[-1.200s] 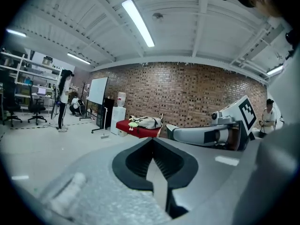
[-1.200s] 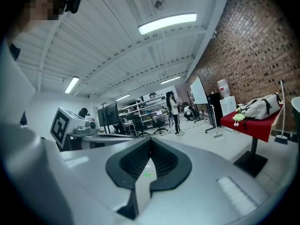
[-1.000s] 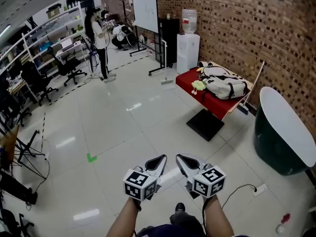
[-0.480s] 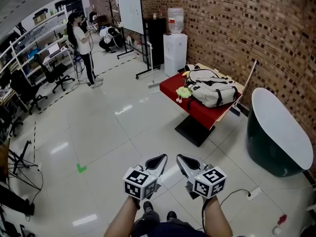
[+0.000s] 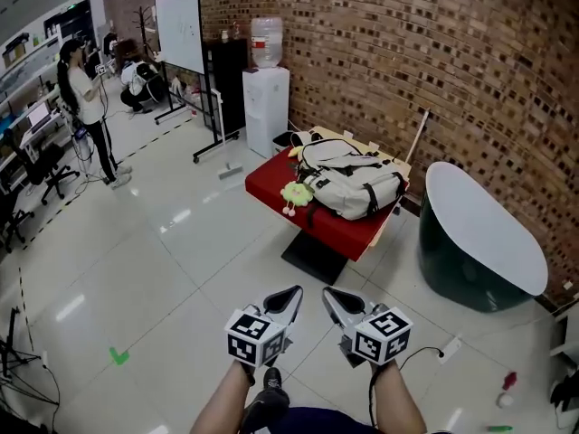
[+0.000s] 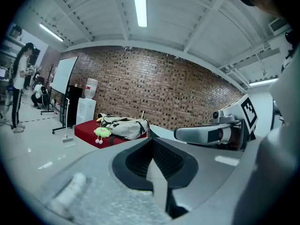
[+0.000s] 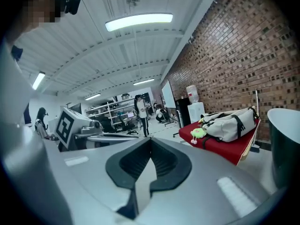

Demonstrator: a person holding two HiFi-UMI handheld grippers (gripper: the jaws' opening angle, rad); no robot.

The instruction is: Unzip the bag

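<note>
Facing the bag [image 5: 353, 183] on its red table [image 5: 336, 230], left tool [image 5: 293, 291] and right tool [image 5: 329, 293] are both closed, empty.

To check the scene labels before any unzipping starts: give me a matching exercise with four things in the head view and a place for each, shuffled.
Things:
1. backpack
2. water dispenser
3. tub
4. whiteboard

Places:
A. on the floor, right of the red table
B. lying on top of the red table
C. on a stand out on the floor, farthest left of the four
D. against the brick wall, behind and left of the red table

Pairs: 1-B, 2-D, 3-A, 4-C
</note>
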